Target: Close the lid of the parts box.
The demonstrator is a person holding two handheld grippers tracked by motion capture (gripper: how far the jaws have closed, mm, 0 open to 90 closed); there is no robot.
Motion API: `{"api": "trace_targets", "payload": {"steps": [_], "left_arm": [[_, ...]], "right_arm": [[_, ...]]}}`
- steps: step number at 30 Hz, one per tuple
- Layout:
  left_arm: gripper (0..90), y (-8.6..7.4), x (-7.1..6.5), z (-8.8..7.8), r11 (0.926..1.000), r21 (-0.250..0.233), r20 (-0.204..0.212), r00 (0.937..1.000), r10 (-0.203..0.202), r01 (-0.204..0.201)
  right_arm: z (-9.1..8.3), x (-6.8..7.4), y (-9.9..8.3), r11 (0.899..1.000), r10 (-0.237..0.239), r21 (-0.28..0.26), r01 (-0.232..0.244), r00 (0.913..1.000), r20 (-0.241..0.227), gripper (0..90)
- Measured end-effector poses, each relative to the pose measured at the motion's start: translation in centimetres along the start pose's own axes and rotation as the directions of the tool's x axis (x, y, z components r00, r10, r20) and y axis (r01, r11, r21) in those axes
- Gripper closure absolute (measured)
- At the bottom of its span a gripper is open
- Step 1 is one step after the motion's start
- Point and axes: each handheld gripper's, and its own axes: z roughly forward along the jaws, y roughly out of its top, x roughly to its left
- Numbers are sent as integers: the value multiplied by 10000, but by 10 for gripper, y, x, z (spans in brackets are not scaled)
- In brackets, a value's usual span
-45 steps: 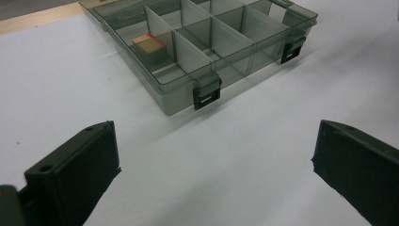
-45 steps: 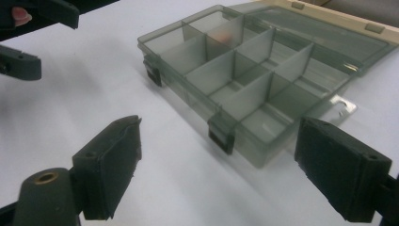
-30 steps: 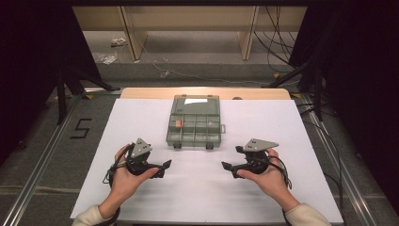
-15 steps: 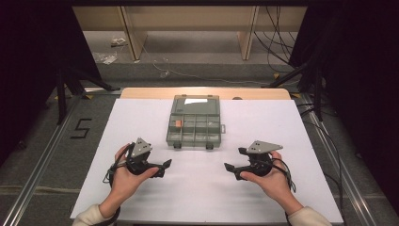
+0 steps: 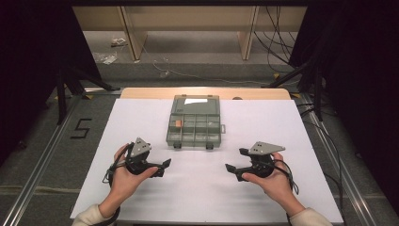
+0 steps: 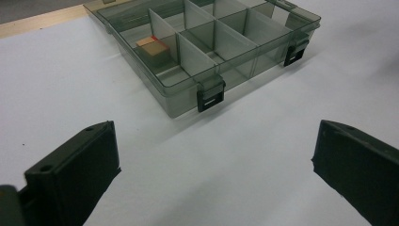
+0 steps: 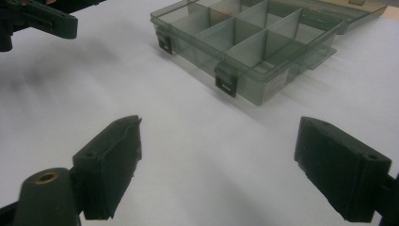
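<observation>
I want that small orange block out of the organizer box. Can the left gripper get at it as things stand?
Probably yes. The organizer box lies open, the orange block sits alone in its compartment, and only bare table lies between it and the open left gripper. The dividers may crowd the fingers.

Lab: dark curtains point(image 5: 33, 70), loose cables point(image 5: 277, 42)

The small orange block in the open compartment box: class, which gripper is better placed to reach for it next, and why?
Probably the left gripper. The orange block lies in a left-hand compartment of the box, on that gripper's side; its jaws stand open. The right gripper would have to cross over.
</observation>
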Motion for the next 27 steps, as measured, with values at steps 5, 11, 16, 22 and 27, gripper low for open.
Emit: {"api": "trace_targets", "payload": {"steps": [5, 11, 16, 22, 27], "left_arm": [[3, 0, 0, -1, 10000, -8, -84, 10000, 13, -13], [6, 1, 1, 2, 10000, 12, -79, 10000, -19, 19], [6, 1, 1, 3, 10000, 18, -15, 10000, -26, 26], [6, 1, 2, 1, 9999, -58, -3, 9999, -108, 108], [7, 2, 2, 1, 9999, -84, -16, 9999, -109, 109]], "right_arm": [[-2, 2, 0, 9999, -47, -90, 46, 10000, -52, 163], [-10, 4, -2, 9992, -138, -368, 139, 9999, 24, 163], [-16, 5, -7, 9989, -150, -453, 156, 9998, 154, 163], [-23, 3, -11, 9979, -180, -619, 204, 9991, 391, 165], [-30, 0, -17, 9972, -97, -732, 129, 9990, 439, 165]]}}
